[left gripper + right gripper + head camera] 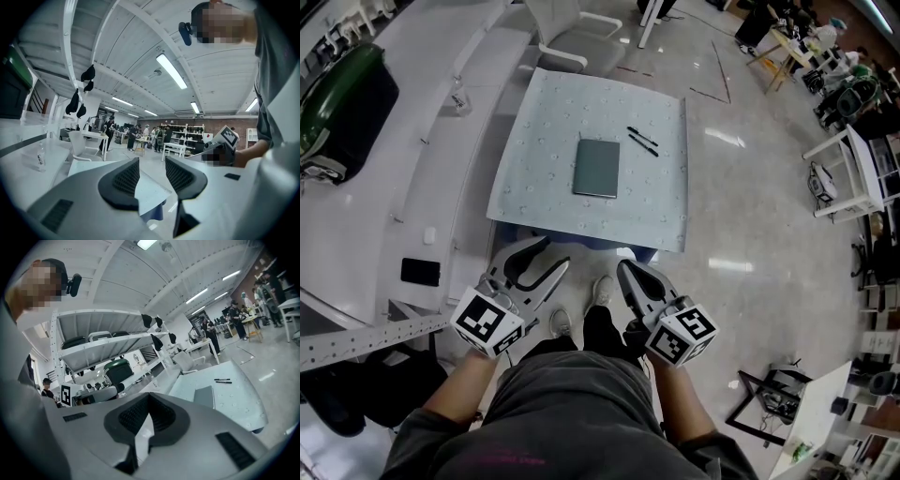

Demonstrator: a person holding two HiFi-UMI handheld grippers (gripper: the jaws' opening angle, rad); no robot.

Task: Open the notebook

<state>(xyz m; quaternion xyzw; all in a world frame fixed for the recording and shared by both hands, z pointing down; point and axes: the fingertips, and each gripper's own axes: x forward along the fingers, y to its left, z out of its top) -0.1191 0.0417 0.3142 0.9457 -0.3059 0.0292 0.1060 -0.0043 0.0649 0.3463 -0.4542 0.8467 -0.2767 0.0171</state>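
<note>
Notebook (596, 168) lies closed, flat on the middle of the table (525, 192), two pens (642, 141) near it. Left gripper (551, 253): jaws apart, empty. Right gripper (624, 270): jaws pressed together, empty. Both are short of the table's near edge.

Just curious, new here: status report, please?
Left claw open, empty; right claw shut, empty. Notebook closed on table, untouched. Pens beside it, not blocking.
</note>
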